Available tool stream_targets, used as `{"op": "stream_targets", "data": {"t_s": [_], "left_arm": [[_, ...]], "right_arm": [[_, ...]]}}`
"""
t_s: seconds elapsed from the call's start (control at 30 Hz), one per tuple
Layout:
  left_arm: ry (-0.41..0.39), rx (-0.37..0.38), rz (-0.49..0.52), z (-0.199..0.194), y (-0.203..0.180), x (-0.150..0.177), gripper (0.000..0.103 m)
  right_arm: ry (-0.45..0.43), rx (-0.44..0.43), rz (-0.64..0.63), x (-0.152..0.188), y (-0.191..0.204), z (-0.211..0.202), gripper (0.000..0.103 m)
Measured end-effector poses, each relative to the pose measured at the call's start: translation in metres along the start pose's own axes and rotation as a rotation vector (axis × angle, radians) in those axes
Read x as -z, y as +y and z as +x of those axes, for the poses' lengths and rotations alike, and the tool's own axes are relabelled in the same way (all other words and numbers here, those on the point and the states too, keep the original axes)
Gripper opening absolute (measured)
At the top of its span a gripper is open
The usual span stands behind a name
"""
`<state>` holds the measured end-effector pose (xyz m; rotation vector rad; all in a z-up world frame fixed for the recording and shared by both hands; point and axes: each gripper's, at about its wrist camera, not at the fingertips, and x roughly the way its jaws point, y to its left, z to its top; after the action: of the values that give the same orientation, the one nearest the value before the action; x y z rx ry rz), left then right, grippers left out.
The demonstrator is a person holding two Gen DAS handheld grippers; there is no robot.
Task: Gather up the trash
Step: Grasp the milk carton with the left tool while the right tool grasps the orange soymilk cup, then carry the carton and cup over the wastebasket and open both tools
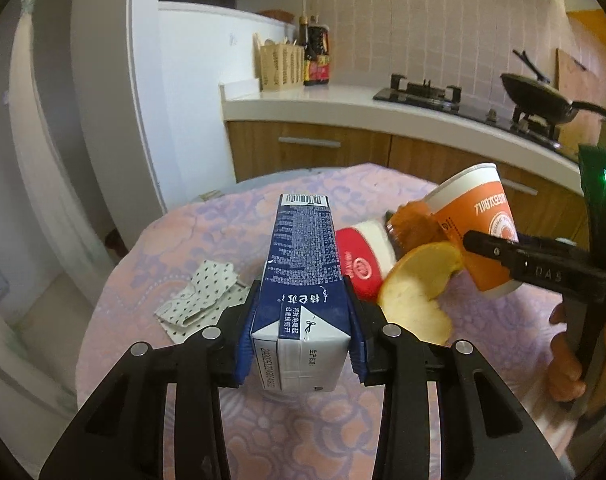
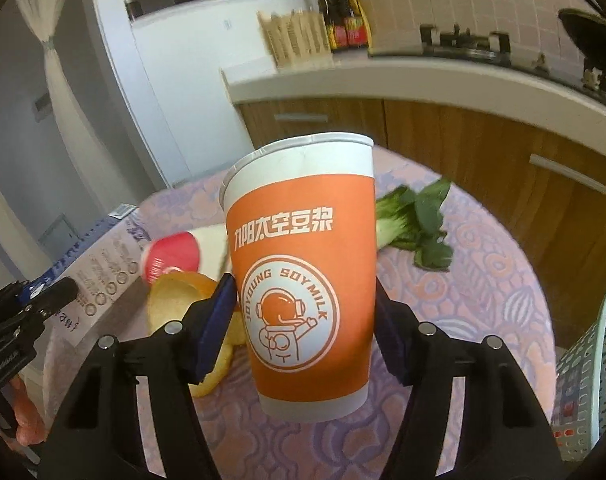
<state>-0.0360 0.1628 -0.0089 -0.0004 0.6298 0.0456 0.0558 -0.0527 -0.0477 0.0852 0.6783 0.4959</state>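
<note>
Currently both grippers hold trash above a round table covered in a pink and lilac patterned cloth (image 1: 151,248). Left gripper (image 1: 301,340) has its blue pads clamped on the sides of a navy and white milk carton (image 1: 303,264), carton lying lengthwise away from the camera, barcode end farthest. Right gripper (image 2: 303,332) grips an orange and white paper soy milk cup (image 2: 303,240), upright in its own view, tilted in the left view, lifted off the cloth. Left on the table: a red and white container (image 1: 363,260) on its side, a curved piece of yellow citrus peel (image 1: 419,292) just beside it, a crumpled dotted wrapper (image 1: 199,296) left of the carton, and a leafy green vegetable (image 2: 415,224) behind the cup. Pale perforated basket (image 2: 595,360) at the right edge of the right view. Kitchen counter (image 1: 343,100) with stove and wok behind.
</note>
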Motion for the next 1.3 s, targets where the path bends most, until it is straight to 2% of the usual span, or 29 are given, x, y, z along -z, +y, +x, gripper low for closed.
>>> {"op": "stream_targets", "data": {"t_s": [0.23,0.37,0.6,0.7,0.87,1.0,1.23,1.3], "left_arm": [[-0.086,0.045,-0.005,-0.028,-0.014,-0.016,0.035],[-0.138,0.098,-0.006,-0.045,-0.029,-0.025,0.035],[-0.219,0.201,0.057,-0.066,-0.081,-0.043,0.035],[-0.242,0.252,0.101,-0.071,-0.113,-0.051,0.035],[-0.259,0.328,0.16,-0.069,-0.165,-0.059,0.035],[-0.242,0.398,0.199,-0.058,-0.211,-0.061,0.035],[-0.159,0.515,0.297,-0.026,-0.301,-0.059,0.035],[-0.14,0.539,0.331,-0.018,-0.327,-0.059,0.036]], "right_arm": [[-0.097,-0.023,-0.009,0.002,0.002,-0.048,0.061],[-0.143,-0.026,-0.008,-0.004,-0.004,-0.073,0.061],[-0.252,-0.004,0.021,-0.005,-0.029,-0.129,0.061],[-0.298,0.035,0.036,-0.004,-0.047,-0.154,0.061],[-0.351,0.129,0.07,0.003,-0.085,-0.191,0.061],[-0.369,0.194,0.133,0.015,-0.123,-0.212,0.061],[-0.348,0.311,0.337,0.047,-0.213,-0.236,0.061],[-0.335,0.37,0.408,0.058,-0.243,-0.241,0.061]]}}
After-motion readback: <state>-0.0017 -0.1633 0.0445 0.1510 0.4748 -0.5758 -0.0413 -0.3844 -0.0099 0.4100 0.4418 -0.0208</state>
